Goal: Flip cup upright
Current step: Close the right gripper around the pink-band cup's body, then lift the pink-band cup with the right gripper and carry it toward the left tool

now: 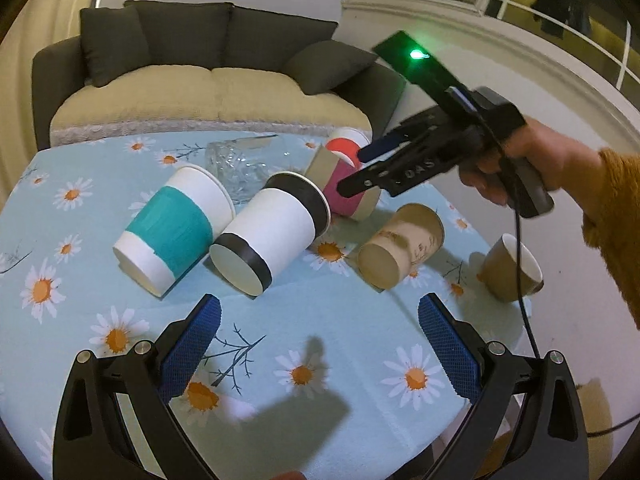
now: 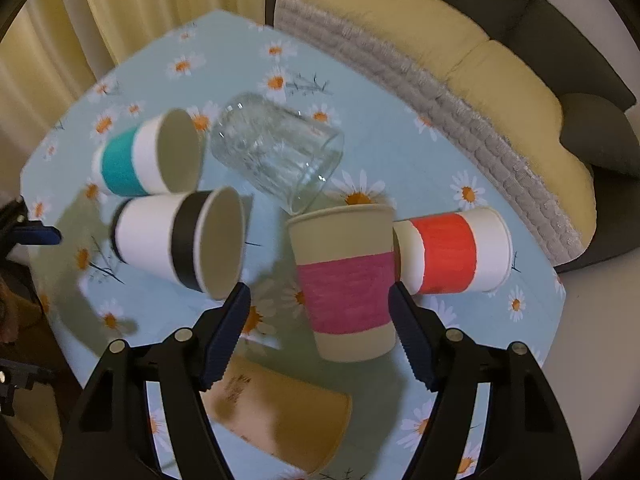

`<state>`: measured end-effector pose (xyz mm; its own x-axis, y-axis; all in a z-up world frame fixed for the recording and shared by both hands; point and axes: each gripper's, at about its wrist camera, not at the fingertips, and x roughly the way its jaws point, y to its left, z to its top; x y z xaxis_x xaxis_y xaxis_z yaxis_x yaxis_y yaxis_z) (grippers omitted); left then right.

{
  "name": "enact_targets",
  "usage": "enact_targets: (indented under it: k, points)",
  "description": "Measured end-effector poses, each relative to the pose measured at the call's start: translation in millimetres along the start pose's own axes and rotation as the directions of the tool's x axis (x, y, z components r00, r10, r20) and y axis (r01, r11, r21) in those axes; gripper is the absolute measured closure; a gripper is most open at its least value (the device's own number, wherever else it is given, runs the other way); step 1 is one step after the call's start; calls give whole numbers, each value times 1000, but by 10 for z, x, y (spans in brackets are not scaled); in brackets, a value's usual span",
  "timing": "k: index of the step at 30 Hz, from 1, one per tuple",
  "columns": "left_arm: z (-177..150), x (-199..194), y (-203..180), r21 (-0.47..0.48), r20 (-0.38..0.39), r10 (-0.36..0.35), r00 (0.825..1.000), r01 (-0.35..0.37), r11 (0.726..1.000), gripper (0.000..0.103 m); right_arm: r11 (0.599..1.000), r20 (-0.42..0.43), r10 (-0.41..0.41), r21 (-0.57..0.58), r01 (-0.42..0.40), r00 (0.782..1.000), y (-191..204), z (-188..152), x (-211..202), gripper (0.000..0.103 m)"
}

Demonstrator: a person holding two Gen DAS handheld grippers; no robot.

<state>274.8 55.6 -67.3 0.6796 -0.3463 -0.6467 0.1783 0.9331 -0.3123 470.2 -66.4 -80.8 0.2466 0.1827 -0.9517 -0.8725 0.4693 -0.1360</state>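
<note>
Magenta-banded cup (image 2: 346,284) upright, rim up, axis vertical, between wide-open fingers of right hand-held gripper (image 2: 320,312), ungripped.

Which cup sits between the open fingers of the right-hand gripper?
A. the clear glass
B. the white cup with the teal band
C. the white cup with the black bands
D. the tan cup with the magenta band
D: in the right wrist view the tan cup with the magenta band lies between the spread fingers of the right gripper, which do not yet pinch it.
</note>
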Motion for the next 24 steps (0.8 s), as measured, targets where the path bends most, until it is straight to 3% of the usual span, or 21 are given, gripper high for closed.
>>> enact_targets:
  k: [7, 15, 24]
  points:
    - [-32, 64, 83, -32, -6, -49, 999, 48, 998, 7, 999, -60, -19, -35, 17, 998, -50, 9, 246, 36]
    - [-50, 86, 48, -22, -10, -41, 999, 40, 999, 7, 999, -94, -30, -44, 26, 995, -63, 0, 418, 41]
    - [-57, 94, 11, -14, -12, -38, 999, 37, 999, 7, 999, -51, -32, -13, 31, 998, -75, -55, 128, 42]
